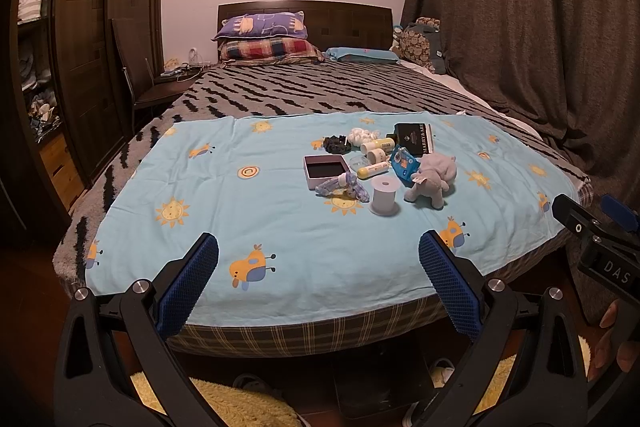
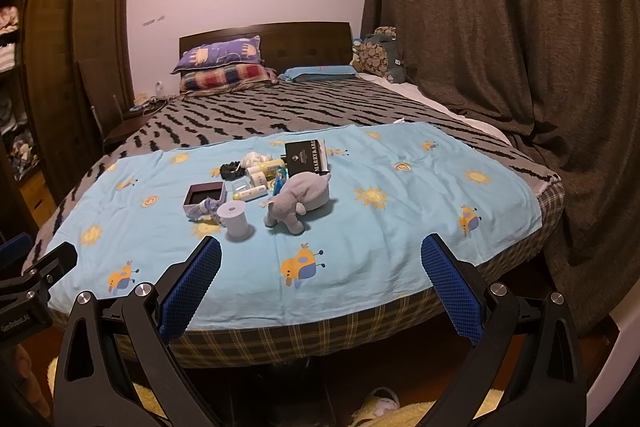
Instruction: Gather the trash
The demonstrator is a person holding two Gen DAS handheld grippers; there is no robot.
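A cluster of items lies on the light blue sheet (image 1: 280,227) at the foot of the bed: an empty white spool (image 1: 383,195) (image 2: 236,221), a crumpled purple wrapper (image 1: 344,187) (image 2: 202,209), an open small box (image 1: 326,171) (image 2: 205,195), a grey plush elephant (image 1: 432,179) (image 2: 300,199), small yellow bottles (image 1: 374,169) (image 2: 252,191), a blue packet (image 1: 404,165), cotton balls (image 1: 362,135), a dark scrunchie (image 1: 337,143) and a black book (image 1: 414,139) (image 2: 306,157). My left gripper (image 1: 318,255) and right gripper (image 2: 320,255) are both open and empty, short of the bed's near edge.
A wardrobe (image 1: 92,47) and a chair (image 1: 136,83) stand at the left. Dark curtains (image 1: 540,27) hang at the right. Pillows (image 1: 264,39) lie by the headboard. Slippers and a yellow rug (image 2: 380,407) lie on the floor below. The right gripper shows in the left wrist view (image 1: 596,239).
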